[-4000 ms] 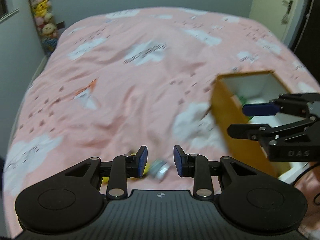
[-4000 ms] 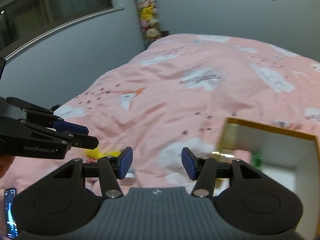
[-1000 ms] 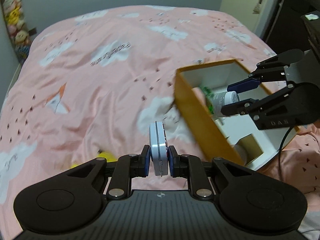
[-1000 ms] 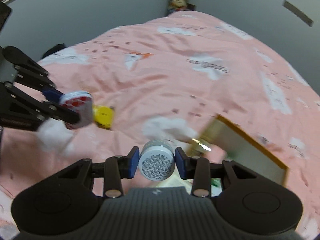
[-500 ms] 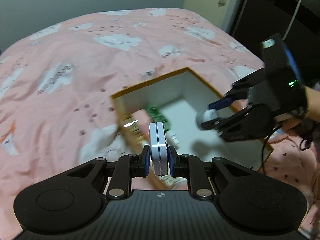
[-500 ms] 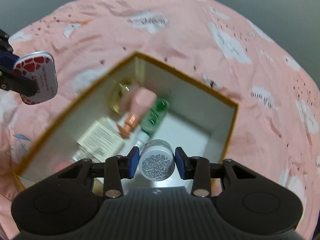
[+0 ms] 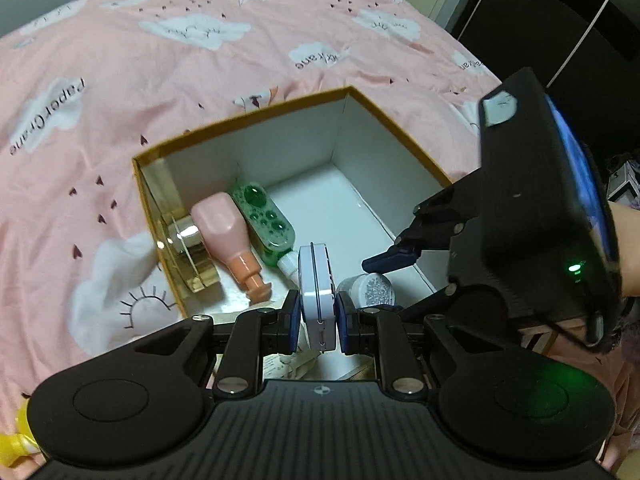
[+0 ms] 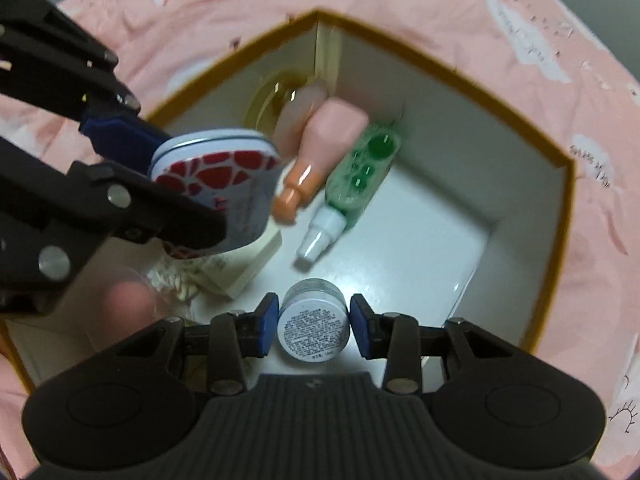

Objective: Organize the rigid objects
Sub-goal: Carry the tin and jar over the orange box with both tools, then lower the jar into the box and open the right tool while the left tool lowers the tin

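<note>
A flat tin [image 7: 318, 296] with a red-patterned lid is pinched edge-on between the blue pads of the left gripper [image 7: 318, 322], hung over the open box [image 7: 240, 120] that's sat on the pink cloud bedspread [image 7: 100, 80]. A small white jar [image 8: 313, 330] is clamped by the right gripper [image 8: 313, 330], held low inside the box with the label end facing the camera. In the right wrist view, a pink bottle [image 8: 320, 140] at about 12 o'clock of the jar and a green bottle [image 8: 360, 172] at roughly 1 o'clock are seen lying side by side on the white floor, caps pointed back toward the camera. A small carton [image 8: 240, 268] is spotted at about 10 o'clock, partly hidden under the tin.
</note>
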Motion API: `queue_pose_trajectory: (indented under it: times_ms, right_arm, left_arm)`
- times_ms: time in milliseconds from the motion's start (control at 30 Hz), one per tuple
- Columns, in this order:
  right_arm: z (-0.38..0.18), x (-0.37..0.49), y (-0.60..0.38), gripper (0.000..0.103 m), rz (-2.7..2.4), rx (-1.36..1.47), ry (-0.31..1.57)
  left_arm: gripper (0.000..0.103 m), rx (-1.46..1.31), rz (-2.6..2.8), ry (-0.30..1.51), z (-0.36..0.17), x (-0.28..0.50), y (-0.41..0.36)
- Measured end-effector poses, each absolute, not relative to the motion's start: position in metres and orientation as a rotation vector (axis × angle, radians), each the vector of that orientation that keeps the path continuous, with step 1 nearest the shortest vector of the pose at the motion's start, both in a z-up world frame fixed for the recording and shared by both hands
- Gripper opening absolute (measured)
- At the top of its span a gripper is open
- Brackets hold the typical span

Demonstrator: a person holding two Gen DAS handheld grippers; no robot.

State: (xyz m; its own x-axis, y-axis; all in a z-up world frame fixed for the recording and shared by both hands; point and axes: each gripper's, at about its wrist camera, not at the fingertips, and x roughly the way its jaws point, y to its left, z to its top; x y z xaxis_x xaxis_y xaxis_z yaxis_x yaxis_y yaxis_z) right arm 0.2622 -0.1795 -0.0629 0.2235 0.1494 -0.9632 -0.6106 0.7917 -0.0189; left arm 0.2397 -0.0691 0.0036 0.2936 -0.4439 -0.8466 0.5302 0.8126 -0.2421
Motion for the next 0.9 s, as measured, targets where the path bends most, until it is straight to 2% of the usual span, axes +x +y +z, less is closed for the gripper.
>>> queue_pose_trajectory:
  times_ms: [233,433,600,700,900]
  right_arm:
    - [-0.077,0.276,-0.181,0.038,0.566,-0.348,1.341]
    - [-0.078,0.274,-0.169,0.039,0.619,-0.316,1.324]
    - [-0.071,0.271,-0.171,0.043,0.643,-0.268,1.328]
    - [-0.057,0.271,-0.184,0.048,0.617,-0.279,1.286]
    - [-0.037,0.264,-0.203,0.048,0.503,-0.434,1.178]
  left_arm:
    - [0.020,0.088,-0.635,1.112,-0.005,0.245,-0.072]
    - [0.020,0.084,-0.618,1.120,-0.006,0.247,-0.070]
    - [0.020,0.068,-0.625,1.127,-0.007,0.247,-0.071]
    - [0.020,0.052,-0.621,1.129,-0.010,0.249,-0.074]
    - [0.020,-0.005,-0.617,1.156,-0.021,0.259,-0.089]
